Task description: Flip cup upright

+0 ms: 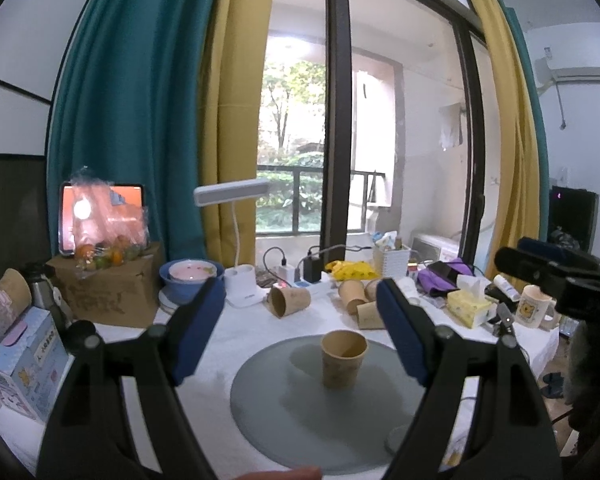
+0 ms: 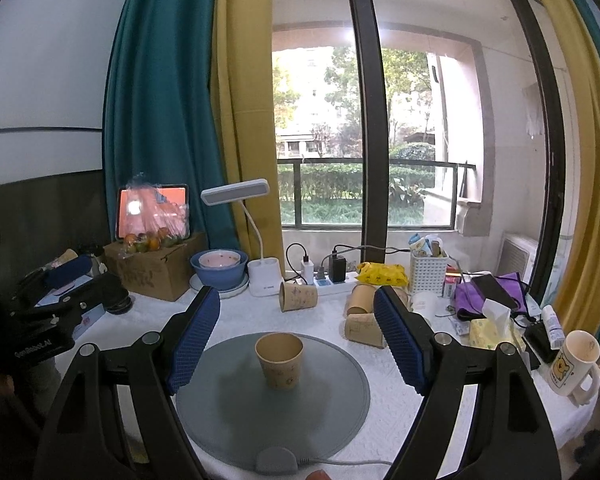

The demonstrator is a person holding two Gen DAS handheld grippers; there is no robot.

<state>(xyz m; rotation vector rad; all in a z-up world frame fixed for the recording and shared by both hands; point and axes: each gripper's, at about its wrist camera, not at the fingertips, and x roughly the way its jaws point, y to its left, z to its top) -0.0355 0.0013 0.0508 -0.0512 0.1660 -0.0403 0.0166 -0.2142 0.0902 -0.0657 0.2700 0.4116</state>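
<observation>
— So, where is the paper cup sitting?

— It is standing upright, mouth up, on the round grey mat, a little behind the mat's middle in the right wrist view. Nothing is touching it.

— And the left gripper?

— Its blue-padded fingers are spreading wide, one on each side of the cup as the camera sees it, and they are gripping nothing. The cup is sitting beyond the tips, apart from both pads.

— Is the right gripper doing the same?

— Yes, its jaws are gaping wide too and holding nothing, with the cup showing between and beyond the fingers, clear of them.

— What is lying around the mat?

— Behind it, on the white tablecloth, several more paper cups are lying on their sides: one tipped cup near the desk lamp, and a small cluster of tipped cups further right. A blue bowl is sitting left of the lamp, a tissue box and a cartoon mug are standing well off to the right.
</observation>
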